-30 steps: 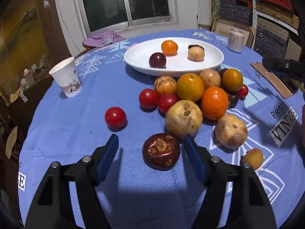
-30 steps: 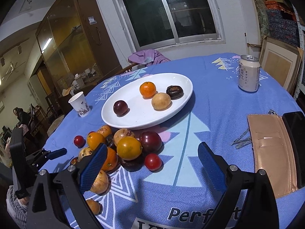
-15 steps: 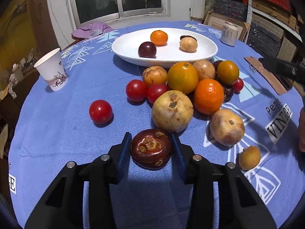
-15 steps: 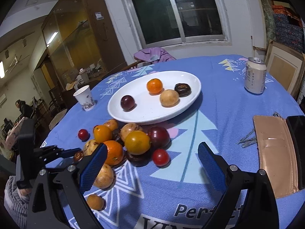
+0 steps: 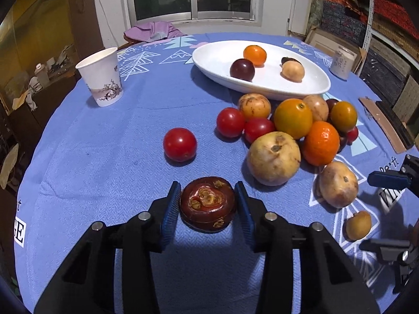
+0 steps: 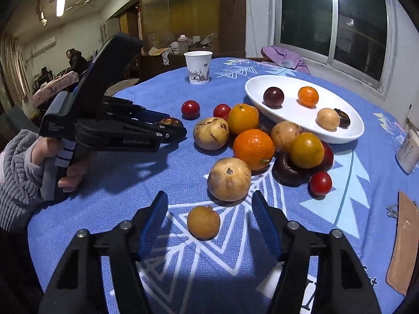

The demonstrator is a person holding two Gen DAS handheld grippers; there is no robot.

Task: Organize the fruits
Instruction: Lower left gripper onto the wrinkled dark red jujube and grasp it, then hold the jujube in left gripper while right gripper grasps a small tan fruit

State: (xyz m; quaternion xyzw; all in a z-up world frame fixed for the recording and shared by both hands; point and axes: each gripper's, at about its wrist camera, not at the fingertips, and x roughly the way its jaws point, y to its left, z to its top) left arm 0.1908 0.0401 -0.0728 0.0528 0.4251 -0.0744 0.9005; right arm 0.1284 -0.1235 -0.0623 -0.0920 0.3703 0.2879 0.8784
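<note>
Dark fruit [image 5: 207, 204]: a brown-red mangosteen on the blue cloth [image 5: 104, 162], near edge of the surface, apart from the heap.
Left tongs [image 5: 208, 205]: both blue pads pressed to the dark fruit's sides, gripping it.
Right tongs [image 6: 208, 219]: spread wide, a small tan fruit [image 6: 203, 222] lying between the pads, touching neither.
Plate [image 5: 214, 60]: white, oval, four fruits in it, namely one orange, one dark plum, one tan, one dark brown.
Loose tomato [image 5: 180, 144]: alone, left of the heap.
Writing: "Perf" and "VIN" partly readable on the cloth; the can [image 5: 341, 63] bears script too small to read.
Paper cup [image 5: 100, 77]: one, upright.
Right view only: a grey-sleeved hand [image 6: 56, 162] holding the left tongs' handle.
</note>
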